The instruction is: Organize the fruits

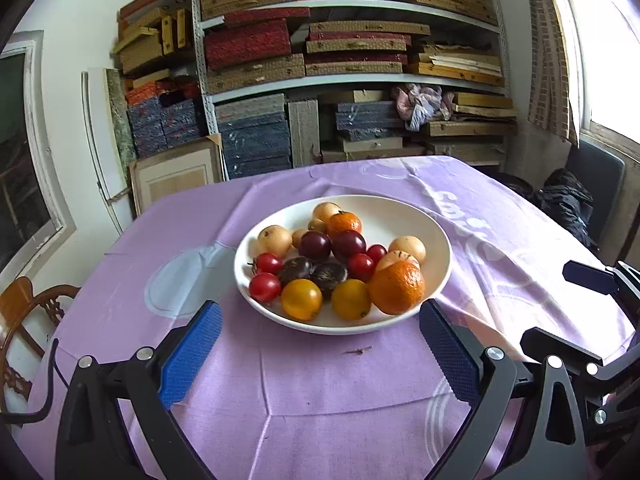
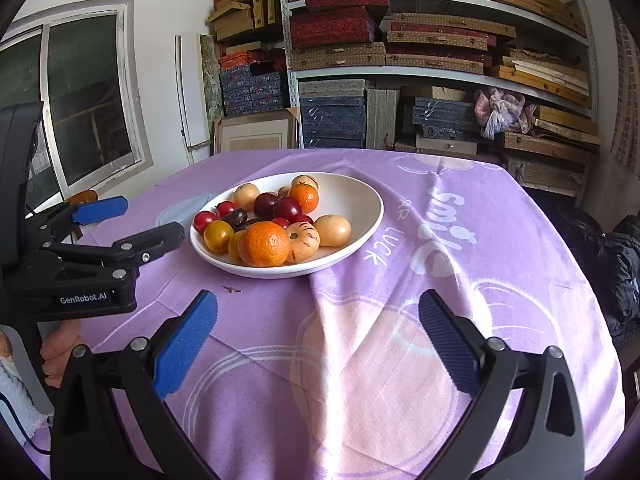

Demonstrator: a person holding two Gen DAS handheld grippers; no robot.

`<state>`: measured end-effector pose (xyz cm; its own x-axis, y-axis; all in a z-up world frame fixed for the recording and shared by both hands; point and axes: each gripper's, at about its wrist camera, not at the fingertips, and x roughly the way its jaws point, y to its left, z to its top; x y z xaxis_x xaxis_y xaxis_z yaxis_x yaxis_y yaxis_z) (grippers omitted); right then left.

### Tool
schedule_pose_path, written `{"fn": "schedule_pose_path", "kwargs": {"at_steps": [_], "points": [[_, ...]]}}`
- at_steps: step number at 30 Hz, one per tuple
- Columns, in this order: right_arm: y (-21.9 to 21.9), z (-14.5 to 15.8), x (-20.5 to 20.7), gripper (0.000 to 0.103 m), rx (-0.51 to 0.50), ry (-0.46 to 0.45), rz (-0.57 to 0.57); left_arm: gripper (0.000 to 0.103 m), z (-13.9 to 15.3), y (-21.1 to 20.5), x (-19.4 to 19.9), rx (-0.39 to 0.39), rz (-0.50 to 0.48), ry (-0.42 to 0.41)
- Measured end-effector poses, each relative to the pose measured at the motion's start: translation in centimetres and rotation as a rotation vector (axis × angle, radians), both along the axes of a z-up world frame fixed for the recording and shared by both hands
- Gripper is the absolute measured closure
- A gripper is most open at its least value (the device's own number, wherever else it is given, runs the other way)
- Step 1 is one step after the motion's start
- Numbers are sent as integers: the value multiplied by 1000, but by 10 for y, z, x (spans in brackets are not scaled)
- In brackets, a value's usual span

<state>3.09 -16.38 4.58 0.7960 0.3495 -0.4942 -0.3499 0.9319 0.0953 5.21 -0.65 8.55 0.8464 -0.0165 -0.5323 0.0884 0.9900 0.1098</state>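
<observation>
Bare cloth point(image 1: 320, 392) before the bowl point(image 1: 400, 208); fruits point(image 1: 340, 264) seemingly packed tight.

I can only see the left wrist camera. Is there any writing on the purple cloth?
Observer: Yes. The right wrist view shows white words on the purple cloth, "smile" and "luck", right of the plate.
Operator: Does my left gripper have a name on it?
Observer: The left gripper carries a label reading "GenRobot.AI" on its black body.
Operator: What's that pale fruit behind the big orange?
Observer: The striped pale fruit has dark streaks and sits touching the big orange.
</observation>
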Motion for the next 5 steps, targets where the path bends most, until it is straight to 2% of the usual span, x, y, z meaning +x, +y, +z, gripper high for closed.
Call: {"fn": "schedule_pose_path", "kwargs": {"at_steps": [5], "points": [[0,0,0,4,0,1,2,4,-1,-2,0,9,-1,-8]]}}
